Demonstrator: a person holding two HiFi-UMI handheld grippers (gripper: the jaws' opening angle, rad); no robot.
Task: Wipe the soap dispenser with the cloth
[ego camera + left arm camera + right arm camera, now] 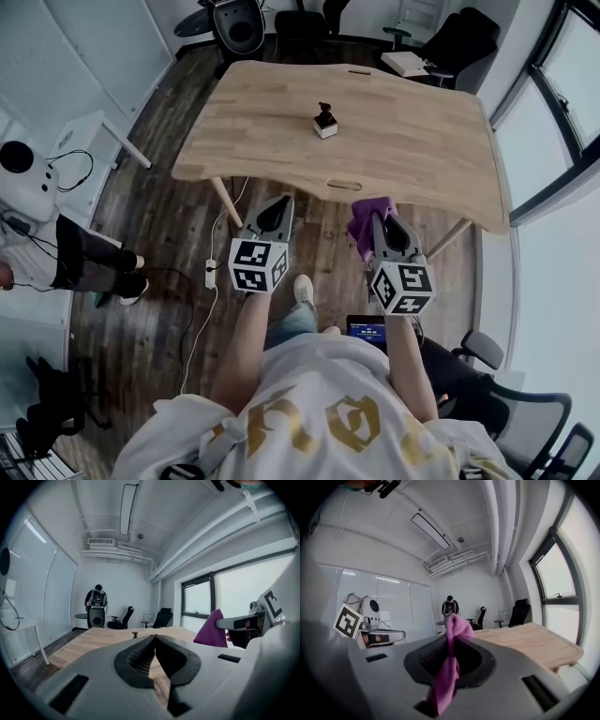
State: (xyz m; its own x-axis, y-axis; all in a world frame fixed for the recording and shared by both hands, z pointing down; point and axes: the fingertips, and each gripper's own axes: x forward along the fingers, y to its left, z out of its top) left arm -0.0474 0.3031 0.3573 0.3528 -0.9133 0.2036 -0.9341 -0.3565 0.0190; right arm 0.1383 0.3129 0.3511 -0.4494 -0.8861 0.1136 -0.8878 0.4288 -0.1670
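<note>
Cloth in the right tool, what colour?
The cloth is plain magenta-purple with no pattern; it shows best in the right gripper view.

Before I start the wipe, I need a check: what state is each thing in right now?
Soap dispenser: upright on the table, nothing touching it.
Cloth: pinched in the right gripper, hanging down, off the table.
Right gripper: shut on the cloth.
Left gripper: shut, empty.
</note>
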